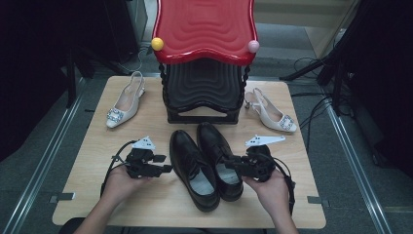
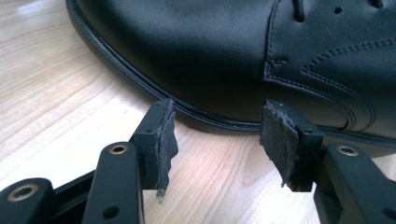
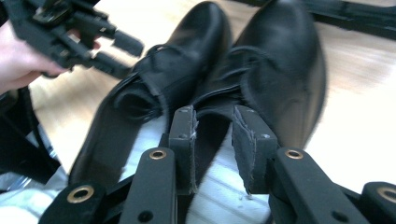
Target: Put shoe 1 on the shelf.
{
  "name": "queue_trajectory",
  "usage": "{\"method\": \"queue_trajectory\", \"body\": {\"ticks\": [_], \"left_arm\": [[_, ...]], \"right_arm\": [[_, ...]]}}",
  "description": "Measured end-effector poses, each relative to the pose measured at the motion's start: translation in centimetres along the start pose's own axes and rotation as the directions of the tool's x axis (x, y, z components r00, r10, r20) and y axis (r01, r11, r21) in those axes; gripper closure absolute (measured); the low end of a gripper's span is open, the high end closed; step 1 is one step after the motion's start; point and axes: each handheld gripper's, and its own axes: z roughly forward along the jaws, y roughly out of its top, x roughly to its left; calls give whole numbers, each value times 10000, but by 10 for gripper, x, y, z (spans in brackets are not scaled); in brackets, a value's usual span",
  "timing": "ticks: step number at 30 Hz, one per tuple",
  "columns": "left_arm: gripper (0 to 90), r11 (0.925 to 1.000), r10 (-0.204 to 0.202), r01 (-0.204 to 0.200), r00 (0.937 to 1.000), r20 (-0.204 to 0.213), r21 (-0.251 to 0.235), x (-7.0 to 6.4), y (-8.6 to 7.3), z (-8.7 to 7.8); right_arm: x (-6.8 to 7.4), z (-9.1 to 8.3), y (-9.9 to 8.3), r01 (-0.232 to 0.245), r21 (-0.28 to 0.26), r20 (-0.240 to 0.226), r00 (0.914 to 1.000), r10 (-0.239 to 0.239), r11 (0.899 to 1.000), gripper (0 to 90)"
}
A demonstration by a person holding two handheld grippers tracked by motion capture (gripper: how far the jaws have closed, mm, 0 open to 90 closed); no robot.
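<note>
Nearest, the left gripper [image 1: 168, 168] and right gripper [image 1: 229, 163] flank a pair of black shoes on the wooden surface [image 1: 87, 195]. Left jaws stand apart just beside the left black shoe [image 1: 194, 168], grasping nothing. Right jaws straddle the collar of the right black shoe [image 1: 220, 158], apart. Farther back stands a red and black rack [image 1: 204, 29], with a white heeled shoe [image 1: 124, 102] on each side.

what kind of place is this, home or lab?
Likely a lab or recording room: a small wooden table on grey floor between metal rails, loose cables, and staged shoes around a red-topped rack.
</note>
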Motion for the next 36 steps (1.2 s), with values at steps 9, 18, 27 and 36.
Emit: {"method": "queue_trajectory", "body": {"ticks": [9, 18, 27, 36], "left_arm": [[452, 9997, -148, 149, 9999, 84, -212, 7, 3, -1], [452, 9997, -81, 82, 10000, 51, -246, 6, 4, -1], [452, 9995, -86, 86, 10000, -2, -307, 7, 3, -3], [452, 9995, -85, 83, 9999, -58, -309, 7, 4, -2]], "right_arm": [[21, 19, -5, 293, 844, -247, 9993, -273, 9960, 677], [27, 43, -1, 77, 2010, 209, 9997, -121, 9796, 654], [22, 72, 14, -188, 3217, 522, 9986, 20, 9466, 632], [32, 87, 22, 67, 4066, 1604, 9839, -786, 9136, 752]]}}
